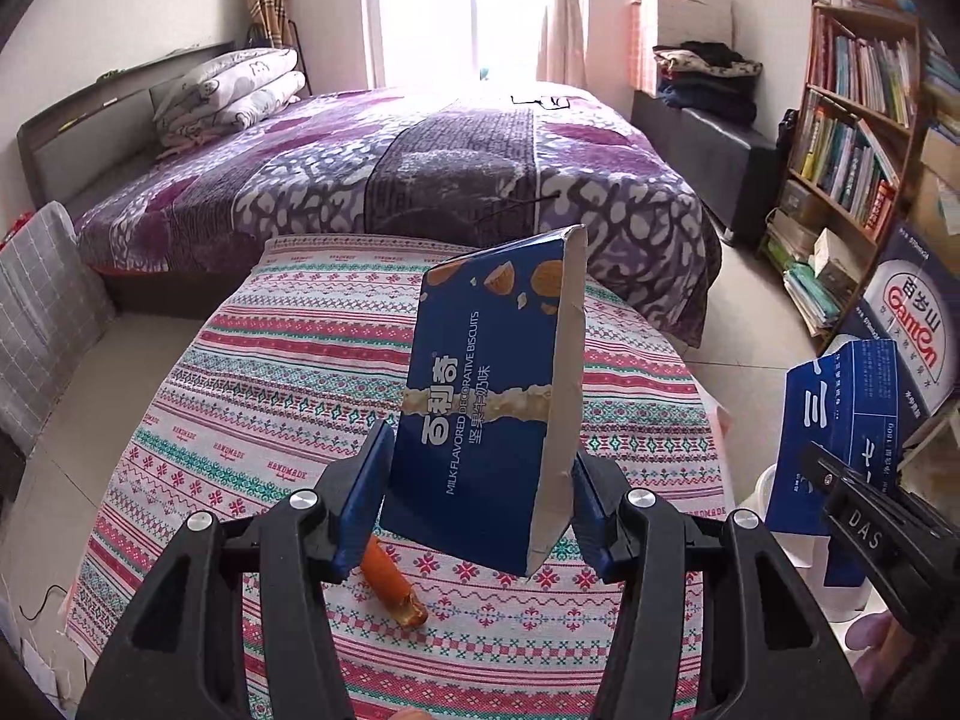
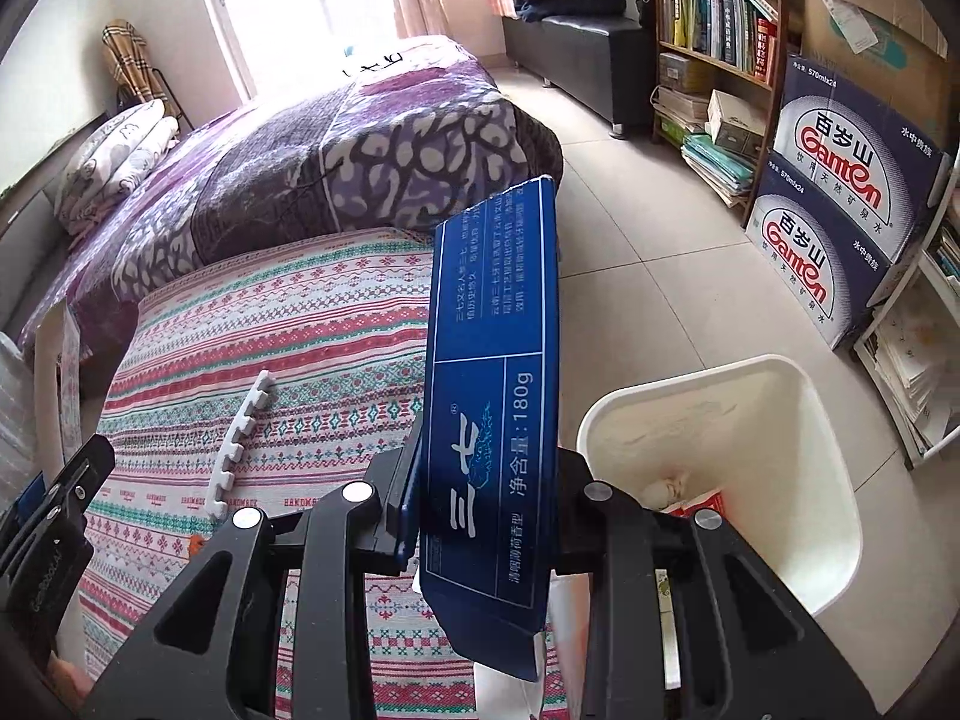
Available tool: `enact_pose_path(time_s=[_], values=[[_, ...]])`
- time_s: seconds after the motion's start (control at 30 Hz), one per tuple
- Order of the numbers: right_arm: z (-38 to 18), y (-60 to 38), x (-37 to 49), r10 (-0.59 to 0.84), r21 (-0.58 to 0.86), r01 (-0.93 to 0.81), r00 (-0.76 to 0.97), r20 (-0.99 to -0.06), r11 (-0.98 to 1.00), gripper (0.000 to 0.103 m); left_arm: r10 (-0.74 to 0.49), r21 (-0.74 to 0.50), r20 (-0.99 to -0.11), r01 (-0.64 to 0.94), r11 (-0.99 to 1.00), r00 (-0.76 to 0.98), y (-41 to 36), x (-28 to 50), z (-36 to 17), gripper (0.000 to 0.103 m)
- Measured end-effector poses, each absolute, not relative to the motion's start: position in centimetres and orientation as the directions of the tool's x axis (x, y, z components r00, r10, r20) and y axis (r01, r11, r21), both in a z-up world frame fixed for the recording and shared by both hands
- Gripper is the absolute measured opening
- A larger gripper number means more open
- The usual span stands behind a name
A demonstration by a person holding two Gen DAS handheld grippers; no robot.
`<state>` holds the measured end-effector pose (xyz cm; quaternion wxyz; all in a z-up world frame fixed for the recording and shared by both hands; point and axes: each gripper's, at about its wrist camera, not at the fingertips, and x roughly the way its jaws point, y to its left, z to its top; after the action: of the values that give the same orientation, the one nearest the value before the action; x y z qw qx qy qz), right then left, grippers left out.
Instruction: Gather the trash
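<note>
My left gripper (image 1: 477, 480) is shut on a blue biscuit box (image 1: 486, 396), which stands upright above the patterned tablecloth (image 1: 252, 408). An orange wrapper (image 1: 393, 582) lies on the cloth just below the left finger. My right gripper (image 2: 480, 492) is shut on a flat dark blue toothpaste box (image 2: 495, 396), held up over the table's right edge. That box (image 1: 840, 420) and the right gripper also show at the right edge of the left wrist view. A white trash bin (image 2: 744, 480) with some scraps inside stands on the floor just right of the right gripper.
A white toothed foam strip (image 2: 243, 444) lies on the cloth. Behind the table is a bed with a purple blanket (image 1: 390, 168). A bookshelf (image 1: 852, 120) and stacked water cartons (image 2: 840, 198) line the right wall, with tiled floor (image 2: 648, 276) between.
</note>
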<state>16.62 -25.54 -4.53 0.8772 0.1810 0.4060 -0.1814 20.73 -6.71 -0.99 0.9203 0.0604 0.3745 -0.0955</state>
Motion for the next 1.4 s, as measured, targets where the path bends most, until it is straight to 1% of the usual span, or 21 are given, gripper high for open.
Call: enact_pose_path(time_s=[0.47,0.83,1.03,1.17,1.4], values=[[-5.3,-29.7,14.5,-0.206,0.163,0.544,0.554,-0.807,0.823,0.029,-0.185,0.043,-0.71,0.305,0.952,0.679,-11.2,19.4,-2.0,0.054],[-6.7,-33.5,12.6,-0.246,0.119,0.628,0.463,-0.851,0.769,0.029,-0.237,0.062,-0.72,0.401,0.914,0.652,-15.5,18.1,-3.2,0.054],[-6.8,-34.9,11.4,-0.284,0.089,0.662,0.435,-0.855,0.744,0.035,-0.272,0.064,-0.725,0.455,0.888,0.633,-17.8,17.3,-3.9,0.054],[-6.8,-36.2,10.3,-0.31,0.08,0.692,0.42,-0.853,0.718,0.047,-0.287,0.065,-0.732,0.482,0.874,0.618,-19.1,16.8,-4.4,0.054],[-6.8,-38.3,8.6,-0.329,0.078,0.73,0.397,-0.857,0.679,0.055,-0.317,0.051,-0.749,0.527,0.848,0.583,-21.3,15.9,-5.3,0.054]])
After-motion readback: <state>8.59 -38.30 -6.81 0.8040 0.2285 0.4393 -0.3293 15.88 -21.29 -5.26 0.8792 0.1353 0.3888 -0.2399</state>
